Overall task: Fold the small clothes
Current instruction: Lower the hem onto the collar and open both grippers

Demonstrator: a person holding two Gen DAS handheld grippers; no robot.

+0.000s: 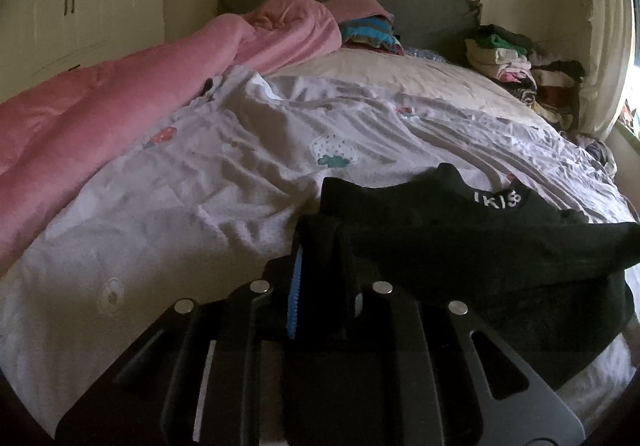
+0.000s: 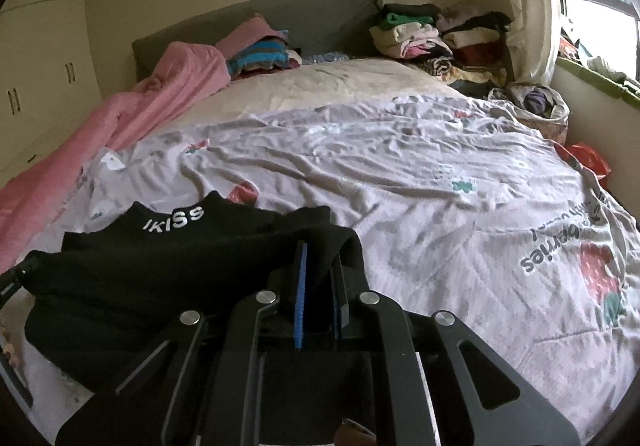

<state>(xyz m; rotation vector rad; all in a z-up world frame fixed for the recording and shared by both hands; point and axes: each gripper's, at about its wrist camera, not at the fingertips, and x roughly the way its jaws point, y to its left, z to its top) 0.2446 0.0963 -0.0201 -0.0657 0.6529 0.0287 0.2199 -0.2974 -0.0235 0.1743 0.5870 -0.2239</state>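
Note:
A small black top with white lettering on its collar [image 1: 460, 246] lies spread on the pale printed bedsheet [image 1: 200, 186], collar pointing away from me. My left gripper [image 1: 320, 258] is shut on the top's left edge, and black fabric fills the gap beside its blue pad. In the right wrist view the same black top [image 2: 160, 258] stretches off to the left. My right gripper [image 2: 320, 258] is shut on its right edge, with cloth bunched between the blue pads. Both grippers sit low over the bedsheet [image 2: 400, 186].
A pink blanket [image 1: 100, 106] runs along the bed's left side. Folded striped clothes [image 2: 260, 56] and stacked clothes [image 2: 432, 38] sit by the grey headboard. A bag of laundry [image 2: 536, 102] stands by the window wall. White wardrobe doors [image 1: 80, 6] are on the left.

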